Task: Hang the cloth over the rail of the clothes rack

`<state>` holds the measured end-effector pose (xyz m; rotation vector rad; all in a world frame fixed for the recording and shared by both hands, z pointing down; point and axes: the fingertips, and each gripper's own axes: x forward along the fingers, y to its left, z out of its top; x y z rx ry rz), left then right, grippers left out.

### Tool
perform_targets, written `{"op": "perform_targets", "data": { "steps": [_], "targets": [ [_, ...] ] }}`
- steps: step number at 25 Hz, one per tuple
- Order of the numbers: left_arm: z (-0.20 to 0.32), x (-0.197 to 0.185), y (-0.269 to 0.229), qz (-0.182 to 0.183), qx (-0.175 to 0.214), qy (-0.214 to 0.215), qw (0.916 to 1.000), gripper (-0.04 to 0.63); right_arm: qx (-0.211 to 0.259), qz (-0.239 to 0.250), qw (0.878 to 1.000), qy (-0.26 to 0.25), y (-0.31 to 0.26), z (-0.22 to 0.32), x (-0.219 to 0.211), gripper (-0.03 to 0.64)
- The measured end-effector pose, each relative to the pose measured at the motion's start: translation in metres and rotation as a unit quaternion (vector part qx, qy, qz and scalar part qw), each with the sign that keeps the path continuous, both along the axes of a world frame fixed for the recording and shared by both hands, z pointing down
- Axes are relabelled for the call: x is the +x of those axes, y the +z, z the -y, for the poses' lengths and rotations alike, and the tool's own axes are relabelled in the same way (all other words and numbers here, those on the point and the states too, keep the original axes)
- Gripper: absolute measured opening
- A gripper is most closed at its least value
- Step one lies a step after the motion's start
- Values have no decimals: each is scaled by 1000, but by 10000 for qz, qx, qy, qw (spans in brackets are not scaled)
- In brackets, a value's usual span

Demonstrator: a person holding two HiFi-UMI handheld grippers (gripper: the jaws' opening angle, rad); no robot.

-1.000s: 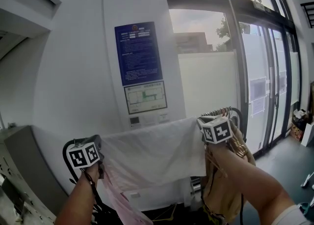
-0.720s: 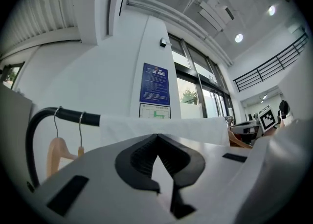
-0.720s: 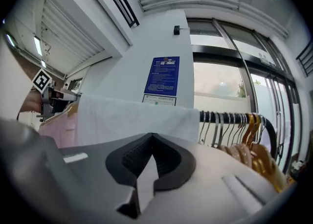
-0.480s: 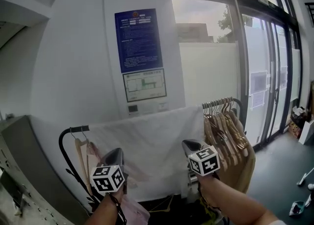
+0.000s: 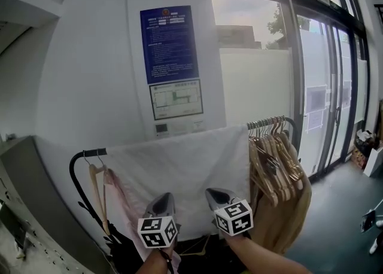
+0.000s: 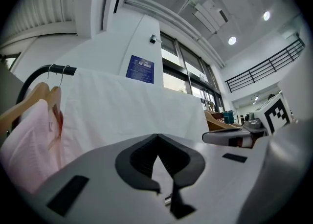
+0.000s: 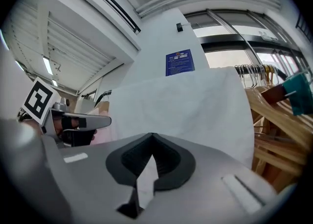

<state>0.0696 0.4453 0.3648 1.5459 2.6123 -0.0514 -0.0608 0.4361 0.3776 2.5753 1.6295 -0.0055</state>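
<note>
The white cloth [image 5: 179,168] hangs draped over the black rail [image 5: 90,152] of the clothes rack, spread wide between a pink garment and the wooden hangers. Both grippers are low in the head view, in front of the cloth and apart from it. My left gripper [image 5: 164,198] is shut and empty; its own view shows the cloth [image 6: 137,105] and the rail's bend [image 6: 51,69] beyond the closed jaws [image 6: 156,137]. My right gripper [image 5: 215,194] is shut too, with nothing in it; the cloth [image 7: 186,103] fills the view past its jaws [image 7: 151,137].
A pink garment [image 5: 118,198] hangs on a wooden hanger at the rack's left end. Several bare wooden hangers [image 5: 276,156] crowd the right end. Behind stands a white wall with a blue notice [image 5: 169,44]; glass doors [image 5: 326,87] are at the right, a grey cabinet [image 5: 27,198] at the left.
Both grippers left the cloth's top corners, shut, dropped and drew back toward each other. The cloth stays draped on the rail.
</note>
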Motion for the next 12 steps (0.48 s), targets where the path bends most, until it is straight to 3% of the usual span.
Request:
{"op": "perform_targets", "data": {
  "steps": [12],
  "targets": [
    [-2, -10, -4, 215, 44, 92, 9997, 6, -63, 70, 9999, -87, -2, 1, 9, 0]
  ]
}}
